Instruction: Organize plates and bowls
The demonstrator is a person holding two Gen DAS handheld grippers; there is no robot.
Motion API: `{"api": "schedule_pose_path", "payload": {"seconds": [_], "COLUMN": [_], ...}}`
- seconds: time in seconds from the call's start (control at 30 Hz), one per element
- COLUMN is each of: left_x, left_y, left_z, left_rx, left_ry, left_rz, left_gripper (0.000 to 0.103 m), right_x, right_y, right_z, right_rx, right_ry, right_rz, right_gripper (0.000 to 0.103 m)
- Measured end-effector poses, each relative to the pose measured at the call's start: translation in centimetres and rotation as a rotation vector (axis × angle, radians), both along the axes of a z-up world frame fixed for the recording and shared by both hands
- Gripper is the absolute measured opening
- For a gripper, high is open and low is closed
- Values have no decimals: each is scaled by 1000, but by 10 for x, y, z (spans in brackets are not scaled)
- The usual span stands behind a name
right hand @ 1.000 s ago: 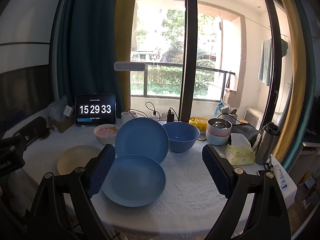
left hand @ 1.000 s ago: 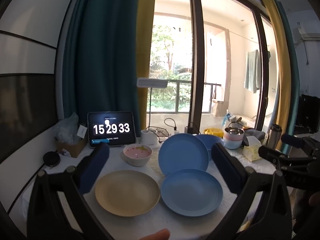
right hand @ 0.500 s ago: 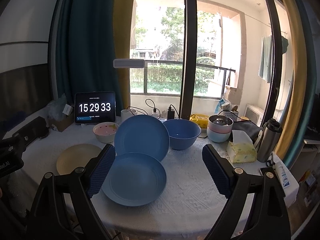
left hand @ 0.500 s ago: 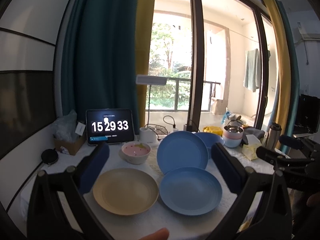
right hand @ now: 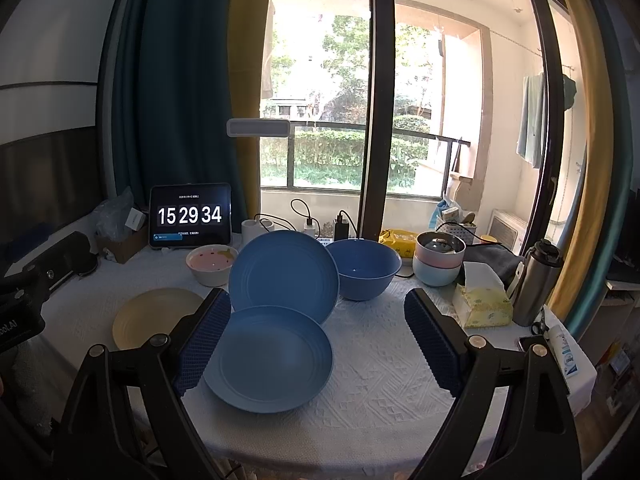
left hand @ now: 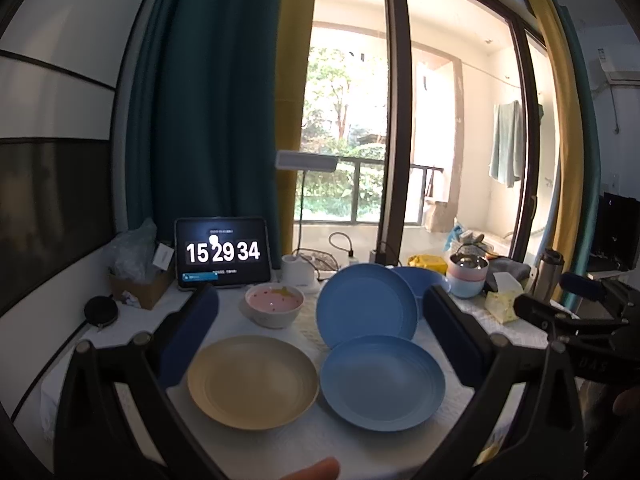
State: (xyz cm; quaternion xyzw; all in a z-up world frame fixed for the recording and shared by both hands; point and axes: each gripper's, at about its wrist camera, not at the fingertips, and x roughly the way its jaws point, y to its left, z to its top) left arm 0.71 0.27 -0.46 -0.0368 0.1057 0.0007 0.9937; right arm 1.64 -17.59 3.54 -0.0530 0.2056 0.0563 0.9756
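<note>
Two grippers hover spread and empty: right gripper (right hand: 318, 338) faces the flat blue plate (right hand: 269, 358) at the table's (right hand: 384, 376) near edge; left gripper (left hand: 320, 340) is nearer the yellow plate (left hand: 253, 381).

The left tool (left hand: 320, 334) has two matt black angular arms, each tipped with a dark blue pad and carrying round silver screw heads at the joints. The right tool (right hand: 318, 338) is built the same way: black arms, silver screws, and blue fingers (right hand: 434, 342) with a fine grid texture. Seen from the left wrist camera, the right tool's black body bears faint grey lettering.
</note>
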Motion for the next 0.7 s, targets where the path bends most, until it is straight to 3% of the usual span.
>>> {"api": "schedule_pose_path", "payload": {"seconds": [0.7], "left_x": [-1], "left_y": [7], "left_z": [-1], "left_rx": [-22], "left_ry": [12], "left_rz": [6], "left_gripper": [103], "right_x": [0], "right_y": [0], "right_z": [-1], "right_rx": [-2], "right_ry": [1], "right_rz": [3], "right_gripper": [91]}}
